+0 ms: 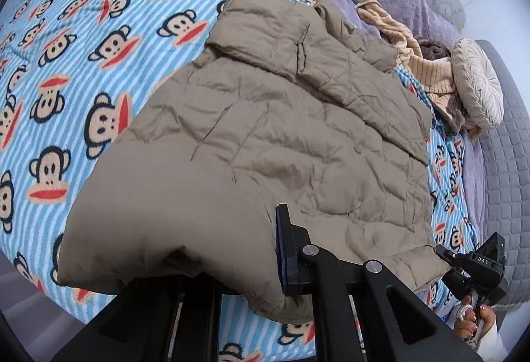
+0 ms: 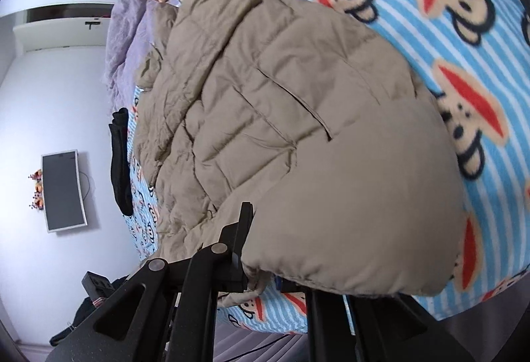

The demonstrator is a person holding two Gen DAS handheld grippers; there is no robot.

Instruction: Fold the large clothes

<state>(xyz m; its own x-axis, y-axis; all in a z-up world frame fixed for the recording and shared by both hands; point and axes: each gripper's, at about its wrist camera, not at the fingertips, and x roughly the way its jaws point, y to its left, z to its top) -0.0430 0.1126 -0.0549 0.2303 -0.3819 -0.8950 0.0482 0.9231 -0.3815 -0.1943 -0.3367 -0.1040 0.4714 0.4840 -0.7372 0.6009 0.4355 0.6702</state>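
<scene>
Beige quilted jacket [image 1: 265, 130], spread on monkey-print blanket [image 1: 82, 80], hem corners clamped by left gripper [image 1: 238, 266] and right gripper [image 2: 265, 256]; fold judged begun, hem to be carried toward collar

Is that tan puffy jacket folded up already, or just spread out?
Partly folded: the tan jacket has one layer doubled over its far end, and both grippers hold its near hem.

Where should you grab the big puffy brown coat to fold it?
Grab the puffy coat by its near bottom hem, one corner in each hand-held gripper, coming from the bed's near edge. That hem is a thick, straight edge, and the left hand-held gripper and right hand-held gripper already pinch it there.
</scene>
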